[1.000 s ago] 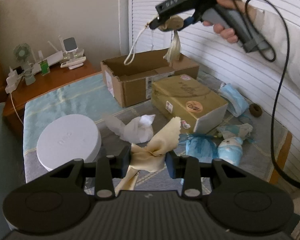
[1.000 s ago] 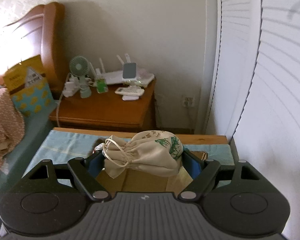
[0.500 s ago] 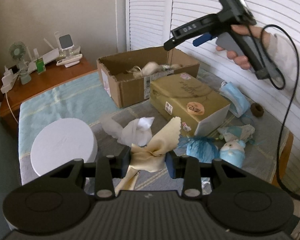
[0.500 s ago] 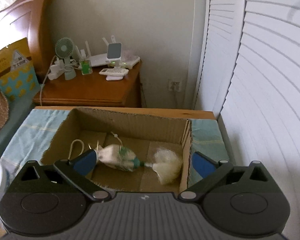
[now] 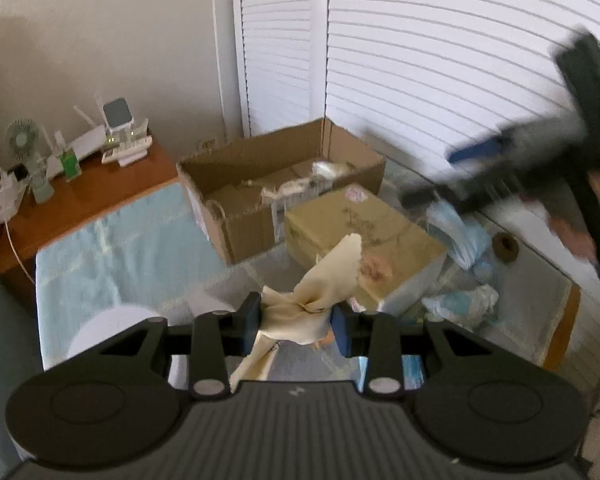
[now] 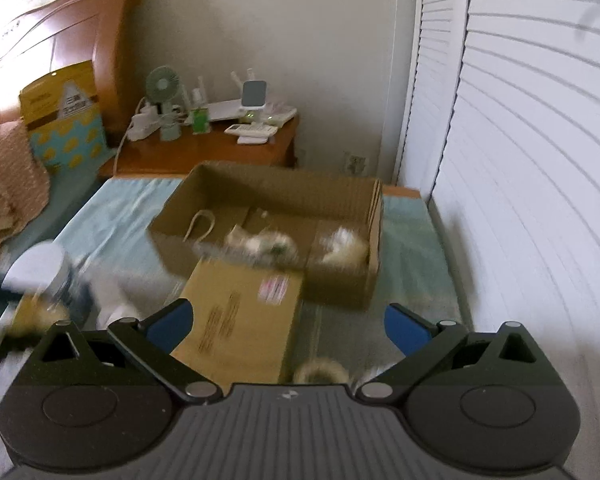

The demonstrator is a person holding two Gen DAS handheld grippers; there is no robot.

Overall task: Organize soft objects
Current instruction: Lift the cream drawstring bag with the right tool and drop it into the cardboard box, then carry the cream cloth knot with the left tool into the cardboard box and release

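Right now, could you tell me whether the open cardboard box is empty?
Not empty: the cardboard box holds a drawstring pouch and a pale tassel.

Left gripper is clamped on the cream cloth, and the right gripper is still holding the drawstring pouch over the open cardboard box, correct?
Not quite. The left gripper is shut on the cream cloth, but the right gripper holds nothing: its jaws have just opened wide. The right wrist view shows the drawstring pouch lying inside the open cardboard box.
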